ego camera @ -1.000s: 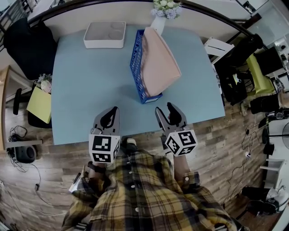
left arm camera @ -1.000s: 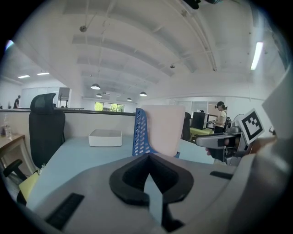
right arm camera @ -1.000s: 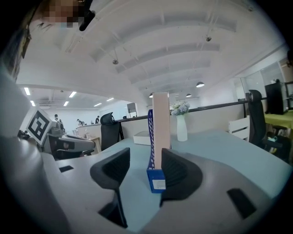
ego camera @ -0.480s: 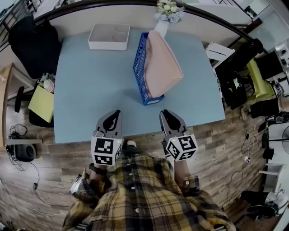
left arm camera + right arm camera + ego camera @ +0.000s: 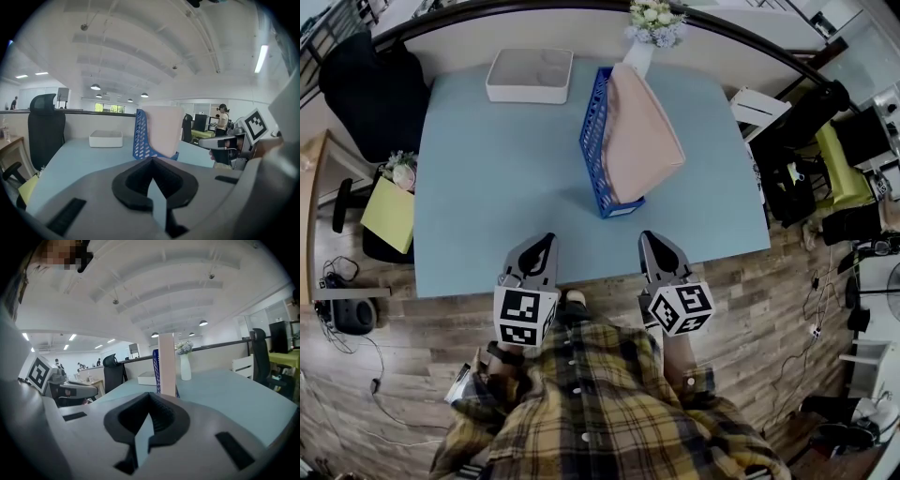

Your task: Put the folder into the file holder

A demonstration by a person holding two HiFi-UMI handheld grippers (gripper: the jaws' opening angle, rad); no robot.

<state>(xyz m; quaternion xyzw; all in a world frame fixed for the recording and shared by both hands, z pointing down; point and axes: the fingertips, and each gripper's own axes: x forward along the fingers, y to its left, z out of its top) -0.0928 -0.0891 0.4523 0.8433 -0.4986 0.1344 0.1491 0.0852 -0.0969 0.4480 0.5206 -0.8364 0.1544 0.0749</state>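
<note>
A pale pink folder stands leaning inside the blue mesh file holder at the far middle of the light blue table. Both grippers hover at the table's near edge, well short of the holder. My left gripper is shut with nothing in it. My right gripper has just been closing and its jaws now meet on nothing. The left gripper view shows the folder and holder ahead beyond the shut tips. The right gripper view shows the folder edge-on.
A white tray lies at the table's far left. A white vase with flowers stands behind the holder. A black chair is beside the table's left side, and a white chair beside its right.
The right gripper's jaws have gone from wide apart to shut, with nothing between them. Both grippers have stayed near the front edge. The folder and holder have not moved.
</note>
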